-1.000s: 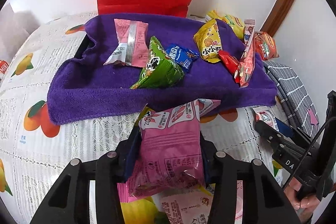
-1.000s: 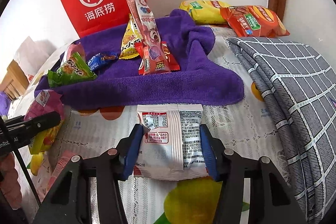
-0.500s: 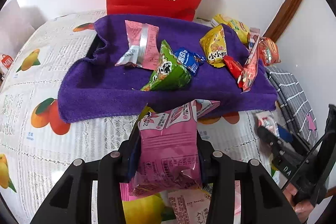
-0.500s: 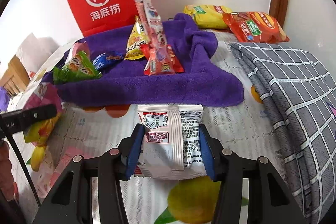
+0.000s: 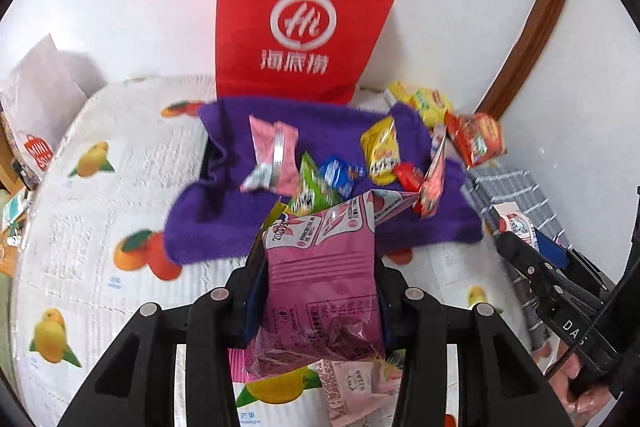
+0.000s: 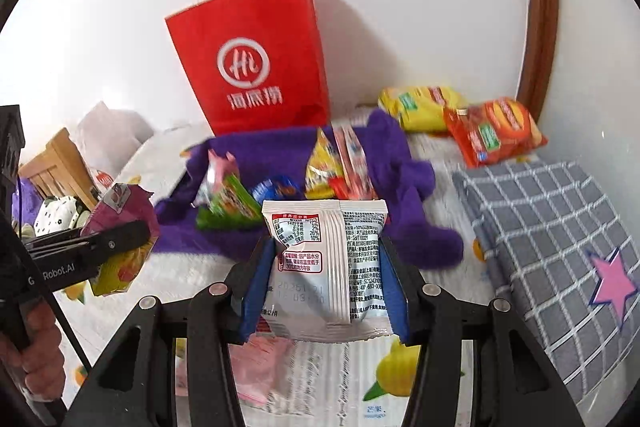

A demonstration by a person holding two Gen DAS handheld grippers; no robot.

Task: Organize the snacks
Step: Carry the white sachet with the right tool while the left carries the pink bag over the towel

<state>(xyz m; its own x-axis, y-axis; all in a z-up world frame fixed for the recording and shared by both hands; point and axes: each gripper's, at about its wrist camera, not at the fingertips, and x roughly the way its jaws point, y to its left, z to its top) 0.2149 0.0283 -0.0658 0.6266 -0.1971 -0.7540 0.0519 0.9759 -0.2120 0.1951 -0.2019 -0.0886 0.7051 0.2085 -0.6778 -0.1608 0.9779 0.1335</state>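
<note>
Left wrist: my left gripper (image 5: 320, 291) is clamped on a pink snack packet (image 5: 324, 287), held above the fruit-print cloth (image 5: 80, 227), short of the purple towel (image 5: 224, 227). Right wrist: my right gripper (image 6: 326, 287) is clamped on a white snack packet (image 6: 332, 263), lifted before that towel, red bag (image 6: 256, 63) behind.

Pink snack pack (image 5: 324, 291) is shiny crinkly plastic film, see-through near the bottom. White packet (image 6: 328, 259) is smoother film with a matt sheen and a ribbed back seam. The purple towel (image 5: 224, 223) looks like fuzzy, matt terry cloth. Red bag (image 6: 256, 67) at the far wall is stiff matt paper with thin white cord handles. The tablecloth (image 5: 100, 195) looks lacy and textured, fruit-printed. Grey checked cloth (image 6: 560, 227) on the right is flat woven fabric. Brown frame (image 6: 538, 7) is glossy wood.
</note>
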